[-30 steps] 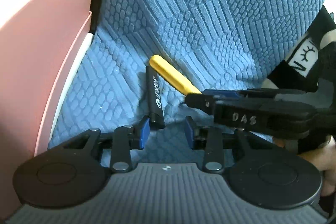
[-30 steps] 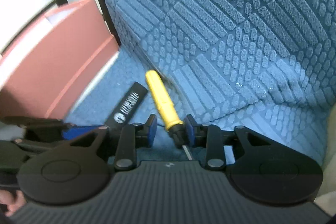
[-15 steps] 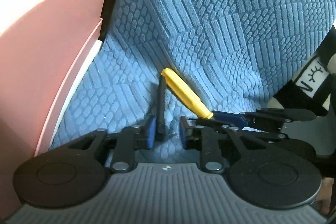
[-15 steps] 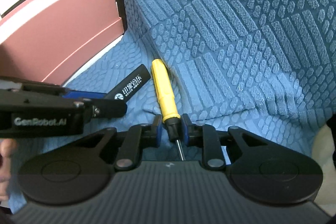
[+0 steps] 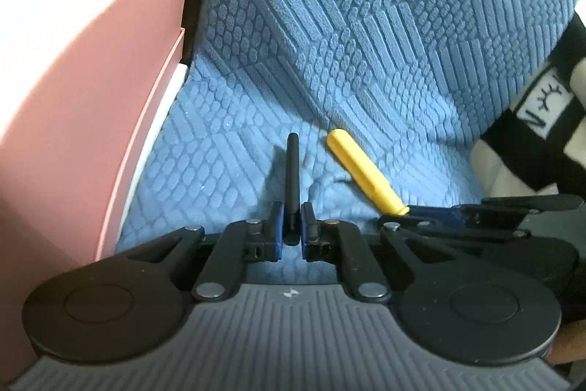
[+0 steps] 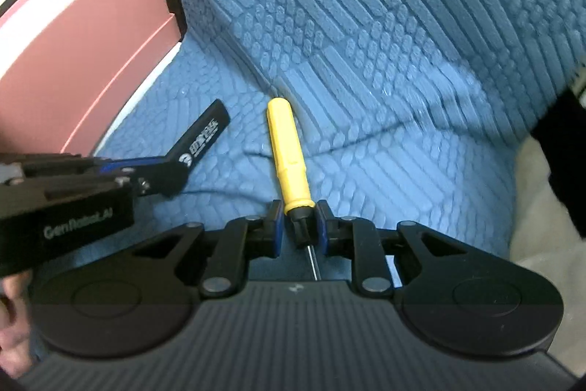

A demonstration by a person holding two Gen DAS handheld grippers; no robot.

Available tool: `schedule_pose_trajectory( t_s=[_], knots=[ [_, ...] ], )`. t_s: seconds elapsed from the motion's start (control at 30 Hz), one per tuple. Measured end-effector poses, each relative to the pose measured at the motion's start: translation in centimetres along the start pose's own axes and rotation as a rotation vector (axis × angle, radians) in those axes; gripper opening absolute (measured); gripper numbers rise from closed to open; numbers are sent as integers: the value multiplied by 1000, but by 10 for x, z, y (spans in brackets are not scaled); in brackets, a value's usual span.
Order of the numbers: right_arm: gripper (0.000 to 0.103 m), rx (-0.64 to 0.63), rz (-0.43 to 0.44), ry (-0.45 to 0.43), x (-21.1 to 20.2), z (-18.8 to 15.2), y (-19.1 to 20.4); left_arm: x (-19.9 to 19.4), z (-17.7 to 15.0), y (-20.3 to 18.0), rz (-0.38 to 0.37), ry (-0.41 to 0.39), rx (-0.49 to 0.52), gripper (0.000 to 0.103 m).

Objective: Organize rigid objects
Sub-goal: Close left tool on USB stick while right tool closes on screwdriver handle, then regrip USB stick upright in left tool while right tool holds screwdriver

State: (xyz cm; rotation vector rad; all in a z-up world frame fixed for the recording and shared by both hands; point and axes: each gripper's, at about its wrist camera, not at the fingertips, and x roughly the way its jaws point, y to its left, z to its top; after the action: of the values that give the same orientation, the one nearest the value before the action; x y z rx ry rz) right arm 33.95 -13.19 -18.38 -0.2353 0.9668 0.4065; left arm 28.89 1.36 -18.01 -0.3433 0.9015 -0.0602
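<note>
Sitting at the far left: pink box (image 5: 84, 68), tall wall upright, its lower edge meeting the blue textured sofa cushion (image 5: 227, 149); same box seen upper left in the right wrist view (image 6: 84, 35), beside the dark frame post.

Just right of the pink box, over the seat: left gripper (image 5: 292, 231), jaws nearly together and pinched on the near end of a thin black flat bar (image 5: 292, 178). Bar seen edge-on from the left wrist, pointing away toward the sofa back. From the right wrist, same bar (image 6: 203, 141) shown with white print on its broad face, far end angled up toward the box, near end buried between the left gripper's (image 6: 146, 180) blue-padded fingers; appears lifted slightly off the seat, though contact hard to judge.

Further right of the pink box, near the crease where seat meets backrest: yellow-handled screwdriver (image 6: 287, 163), handle pointing toward the crease, black collar and thin metal shaft pointing back toward the camera. Right gripper (image 6: 299, 226) closed narrowly on the black collar just below the yellow grip. In the left wrist view, yellow handle (image 5: 360, 173) slanting from the right gripper (image 5: 406, 209) up-left toward the black bar, the two well apart.

Farthest right of the pink box: black-and-cream striped cloth (image 5: 542, 134) against the cushion.
</note>
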Motion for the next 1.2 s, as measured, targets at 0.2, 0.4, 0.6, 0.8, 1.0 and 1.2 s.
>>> schedule_pose_trajectory(
  t_s=[0.2, 0.4, 0.6, 0.8, 1.0, 1.2],
  knots=[
    [23, 144, -29, -9, -21, -22, -4, -18, -11, -2, 7, 19, 81, 11],
    [23, 303, -42, -47, -50, -53, -5, -32, -24, -3, -19, 48, 106, 11],
    [23, 354, -65, -65, -71, -80, 11, -45, -43, -10, -40, 66, 141, 11],
    [23, 386, -74, -74, -88, -103, 27, -57, -60, -15, -47, 81, 160, 11],
    [23, 377, -114, -76, -101, -126, 43, -72, -73, -20, -59, 99, 193, 11],
    [23, 419, -94, -98, -106, -152, 45, -78, -82, -25, -63, 113, 237, 11]
  ],
)
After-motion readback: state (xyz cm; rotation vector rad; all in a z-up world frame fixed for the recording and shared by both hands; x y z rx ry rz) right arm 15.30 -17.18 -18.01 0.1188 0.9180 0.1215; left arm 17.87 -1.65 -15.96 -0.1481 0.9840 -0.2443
